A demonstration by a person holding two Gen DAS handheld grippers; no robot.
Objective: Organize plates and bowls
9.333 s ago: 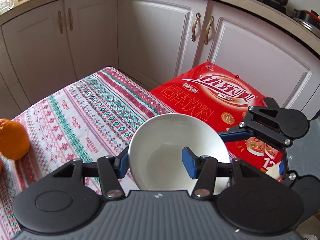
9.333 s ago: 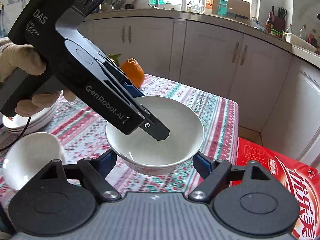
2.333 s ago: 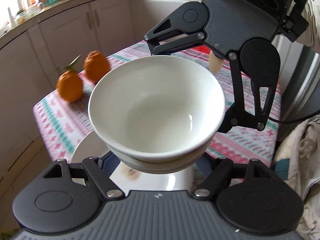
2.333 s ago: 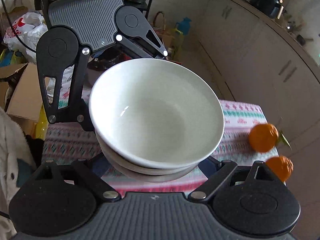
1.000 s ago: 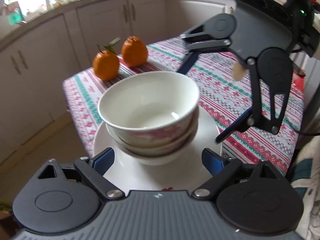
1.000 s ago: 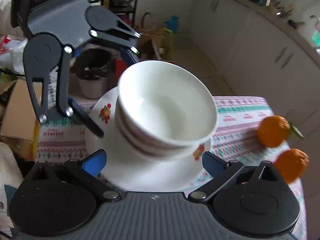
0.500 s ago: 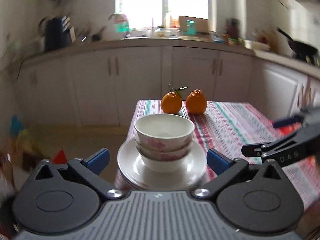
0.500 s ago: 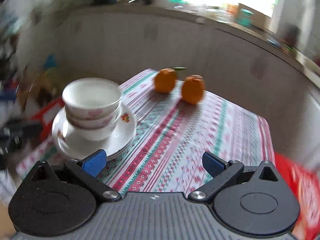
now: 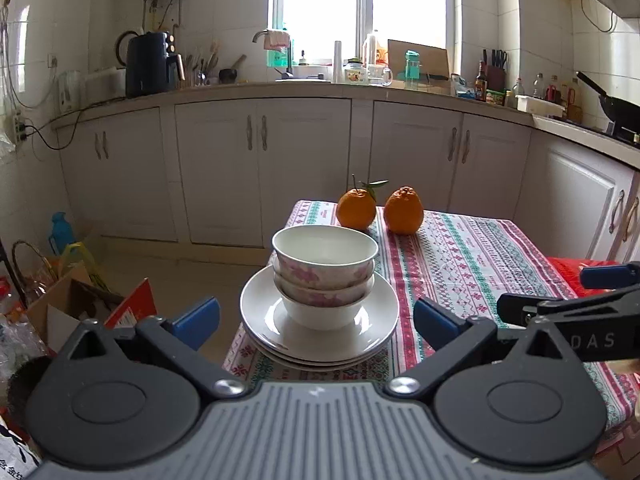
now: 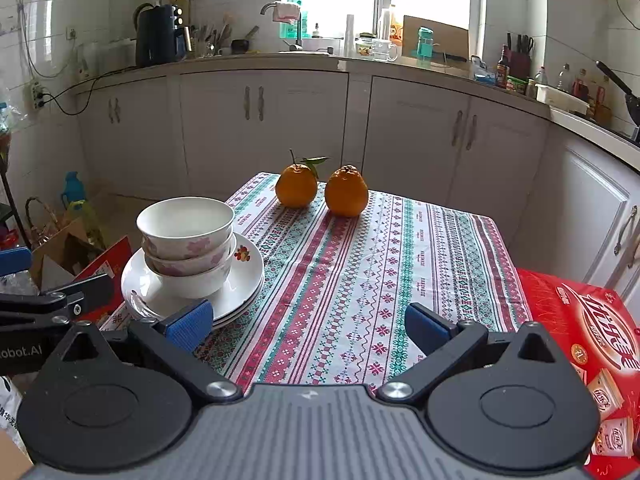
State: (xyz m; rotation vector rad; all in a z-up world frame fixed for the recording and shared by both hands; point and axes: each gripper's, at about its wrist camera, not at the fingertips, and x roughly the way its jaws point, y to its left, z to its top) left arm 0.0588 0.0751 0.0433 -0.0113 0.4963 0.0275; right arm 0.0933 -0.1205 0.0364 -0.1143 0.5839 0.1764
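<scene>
**Stack done, hands clear**

Bowls (image 9: 325, 272) sit nested three deep on a pile of plates (image 9: 320, 324) at the near left corner of the table (image 9: 472, 256), close to the cloth's edge on that side. The left gripper (image 9: 316, 318) hangs back from the pile with its blue fingers (image 9: 196, 318) spread wide and nothing between them. In the middle of the far edge stand two oranges (image 10: 322, 190), side by side and well apart from the crockery. Further right, the right gripper (image 10: 308, 328) is likewise wide open and empty over the bare striped cloth, and a red box (image 10: 588, 344) lies beyond the table's right edge.

The sorting looks finished, so the step in hand is probably a clean withdrawal. Doing it well means drawing both tools straight back and level (the pile sits near a corner), keeping the open fingers from clipping the plate rim or the top bowl, which stands tallest and would tip most readily.
</scene>
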